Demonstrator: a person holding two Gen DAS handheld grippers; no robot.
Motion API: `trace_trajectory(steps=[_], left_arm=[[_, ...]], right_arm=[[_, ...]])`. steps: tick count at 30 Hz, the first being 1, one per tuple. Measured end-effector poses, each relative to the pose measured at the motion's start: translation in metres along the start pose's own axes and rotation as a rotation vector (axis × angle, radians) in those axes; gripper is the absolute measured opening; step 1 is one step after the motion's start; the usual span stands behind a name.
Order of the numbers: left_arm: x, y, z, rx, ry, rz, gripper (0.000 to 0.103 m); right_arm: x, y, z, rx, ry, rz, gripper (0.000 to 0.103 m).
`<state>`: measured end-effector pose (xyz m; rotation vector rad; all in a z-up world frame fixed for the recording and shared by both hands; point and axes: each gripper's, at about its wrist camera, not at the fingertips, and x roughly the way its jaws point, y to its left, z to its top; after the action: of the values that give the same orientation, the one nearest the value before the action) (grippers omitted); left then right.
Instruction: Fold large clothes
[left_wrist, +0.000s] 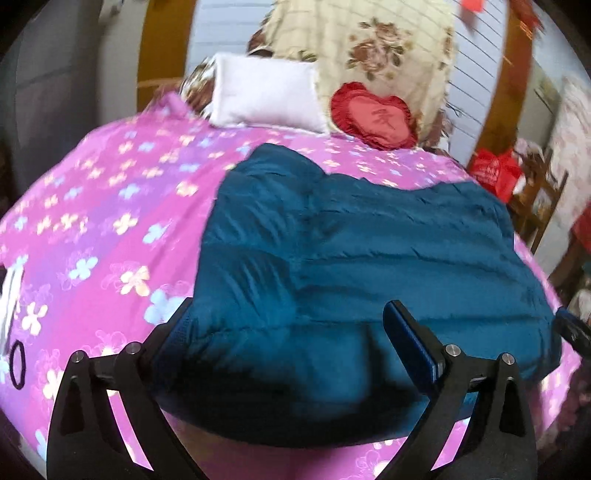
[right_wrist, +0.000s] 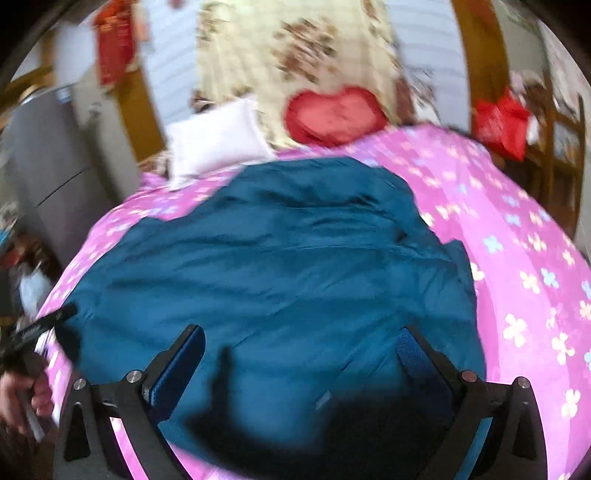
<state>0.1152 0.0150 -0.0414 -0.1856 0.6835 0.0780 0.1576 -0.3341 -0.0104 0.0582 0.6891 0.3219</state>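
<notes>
The teal padded garment (left_wrist: 351, 240) lay flat on the bed (left_wrist: 110, 206), so both the left gripper (left_wrist: 288, 325) and right gripper (right_wrist: 301, 350) hung above its near edge with jaws apart, holding nothing.

Only one legible mark from my views: a single embroidered Chinese-style character on the red heart cushion (left_wrist: 373, 116), too blurred to read. The red bag (left_wrist: 493, 173) off the bed's side carries pale print, unreadable. A dark "O"-like shape on the pink bedspread (left_wrist: 110, 206), left edge.
</notes>
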Motion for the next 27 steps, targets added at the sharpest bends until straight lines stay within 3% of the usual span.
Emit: trace_trajectory(steps=[4, 9, 13, 16, 18, 23, 27], left_arm=[[0.023, -0.005, -0.009, 0.057, 0.014, 0.121, 0.099], [0.018, 0.059, -0.016, -0.119, 0.058, 0.161, 0.099], [-0.001, 0.098, -0.015, -0.191, 0.065, 0.117, 0.099], [-0.013, 0.103, 0.001, -0.176, 0.02, 0.135, 0.099], [-0.013, 0.106, 0.02, -0.189, 0.008, 0.108, 0.099], [0.028, 0.097, 0.075, -0.19, 0.061, 0.021, 0.099], [0.077, 0.099, 0.088, -0.243, 0.189, -0.07, 0.099]], right_arm=[[0.028, 0.004, -0.033, -0.067, 0.162, -0.065, 0.103], [0.029, -0.004, -0.038, -0.07, 0.16, -0.029, 0.103], [0.026, -0.008, -0.035, -0.071, 0.161, -0.037, 0.103], [0.003, -0.013, -0.035, -0.035, 0.089, -0.04, 0.103], [-0.009, -0.016, -0.036, -0.004, 0.046, -0.046, 0.103], [-0.017, -0.019, -0.038, 0.032, -0.003, -0.063, 0.103], [-0.019, -0.012, -0.039, 0.002, -0.015, -0.089, 0.103]])
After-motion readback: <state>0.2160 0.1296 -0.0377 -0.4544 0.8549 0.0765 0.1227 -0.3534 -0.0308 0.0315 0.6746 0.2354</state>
